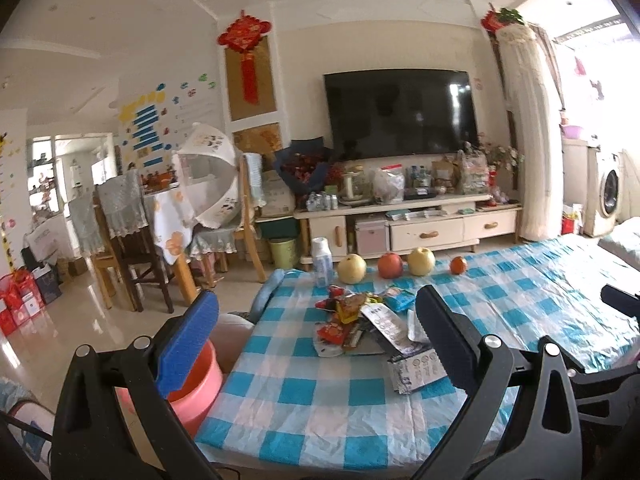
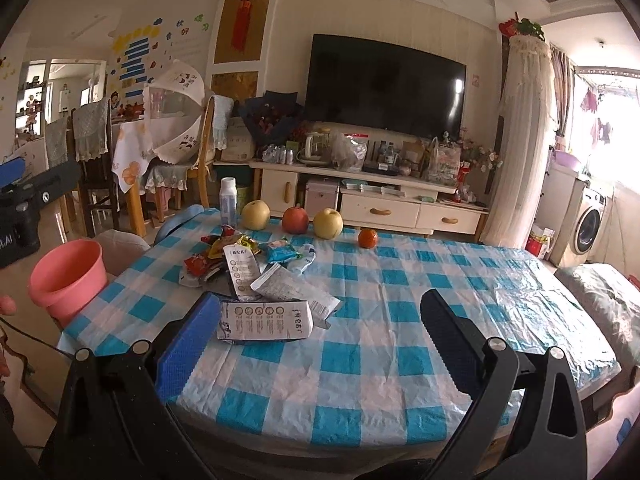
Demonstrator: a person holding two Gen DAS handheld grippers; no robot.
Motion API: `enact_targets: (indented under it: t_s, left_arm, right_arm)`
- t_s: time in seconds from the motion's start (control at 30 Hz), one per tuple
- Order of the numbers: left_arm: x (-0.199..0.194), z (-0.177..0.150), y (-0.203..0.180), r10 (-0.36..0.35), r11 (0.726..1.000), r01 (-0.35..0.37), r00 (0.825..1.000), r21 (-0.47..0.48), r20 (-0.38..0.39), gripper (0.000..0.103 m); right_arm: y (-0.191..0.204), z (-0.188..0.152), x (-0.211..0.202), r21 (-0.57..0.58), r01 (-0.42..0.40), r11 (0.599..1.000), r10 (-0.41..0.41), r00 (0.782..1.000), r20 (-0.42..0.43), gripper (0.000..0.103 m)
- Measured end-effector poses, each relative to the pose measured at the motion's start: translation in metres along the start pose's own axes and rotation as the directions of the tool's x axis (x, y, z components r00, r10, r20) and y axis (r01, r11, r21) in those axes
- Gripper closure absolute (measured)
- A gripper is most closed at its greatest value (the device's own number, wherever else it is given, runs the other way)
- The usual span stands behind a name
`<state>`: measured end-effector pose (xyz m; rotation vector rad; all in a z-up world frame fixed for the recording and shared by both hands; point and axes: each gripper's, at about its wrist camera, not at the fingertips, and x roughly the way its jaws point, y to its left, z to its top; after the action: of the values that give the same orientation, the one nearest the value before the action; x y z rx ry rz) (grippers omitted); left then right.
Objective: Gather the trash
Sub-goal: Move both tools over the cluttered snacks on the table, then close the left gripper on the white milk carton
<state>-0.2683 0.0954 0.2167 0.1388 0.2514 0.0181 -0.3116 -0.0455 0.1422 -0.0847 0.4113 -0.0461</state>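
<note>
While both my grippers hang above the near edge of the table [image 2: 400, 280], the trash [image 2: 256, 276] lies heaped on its left half, ahead and left of my right gripper [image 2: 316, 344] and ahead and slightly right of my left gripper [image 1: 316, 344]. Each has its jaws wide apart and holds nothing. Closest to me is a flattened carton [image 2: 264, 322], its long axis running left to right across my right gripper's line, and that gripper looks nearer to it. A pink bin [image 2: 66, 276] waits off the table's left corner, fruit [image 2: 295, 220] lined beyond the heap
</note>
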Motion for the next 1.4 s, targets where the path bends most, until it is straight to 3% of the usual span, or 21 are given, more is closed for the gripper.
enact_targets:
  t_s: [0.13,0.3,0.53,0.67,0.8,0.87,1.03,1.13,1.4]
  left_arm:
    - [0.010,-0.011,-0.006,-0.098,0.995,0.098,0.995,0.002,-0.013,0.004]
    - [0.032,-0.031,-0.016,-0.211,0.976,0.214,0.975,0.040,-0.063,0.004]
    - [0.078,-0.071,-0.048,-0.304,0.924,0.340,0.931,0.175,-0.203,0.004]
    - [0.106,-0.091,-0.072,-0.315,0.876,0.395,0.903,0.276,-0.294,0.004]
    - [0.128,-0.110,-0.102,-0.230,0.818,0.358,0.921,0.450,-0.316,0.004]
    - [0.138,-0.119,-0.119,-0.194,0.771,0.340,0.931,0.539,-0.310,0.005]
    - [0.166,-0.133,-0.150,-0.111,0.668,0.290,0.949,0.685,-0.294,0.011]
    - [0.180,-0.139,-0.162,-0.091,0.624,0.294,0.948,0.724,-0.306,0.019]
    - [0.195,-0.141,-0.179,-0.113,0.611,0.338,0.932,0.716,-0.343,0.033]
  right_arm:
    - [-0.005,-0.009,0.014,0.009,-0.042,0.999,0.042,0.999,-0.016,0.004]
    - [-0.029,-0.030,0.054,0.111,-0.174,0.979,0.184,0.978,-0.093,0.004]
    - [-0.073,-0.071,0.134,0.369,-0.255,0.894,0.362,0.896,-0.259,0.004]
    - [-0.091,-0.077,0.166,0.493,-0.297,0.818,0.462,0.849,-0.256,0.004]
    - [-0.092,-0.069,0.186,0.474,-0.320,0.820,0.478,0.838,-0.262,0.006]
    - [-0.092,-0.066,0.195,0.463,-0.325,0.824,0.479,0.837,-0.265,0.007]
    - [-0.089,-0.059,0.217,0.459,-0.347,0.818,0.501,0.821,-0.273,0.015]
    - [-0.088,-0.055,0.227,0.450,-0.358,0.818,0.509,0.816,-0.276,0.015]
    - [-0.095,-0.043,0.253,0.465,-0.362,0.808,0.517,0.814,-0.266,0.015]
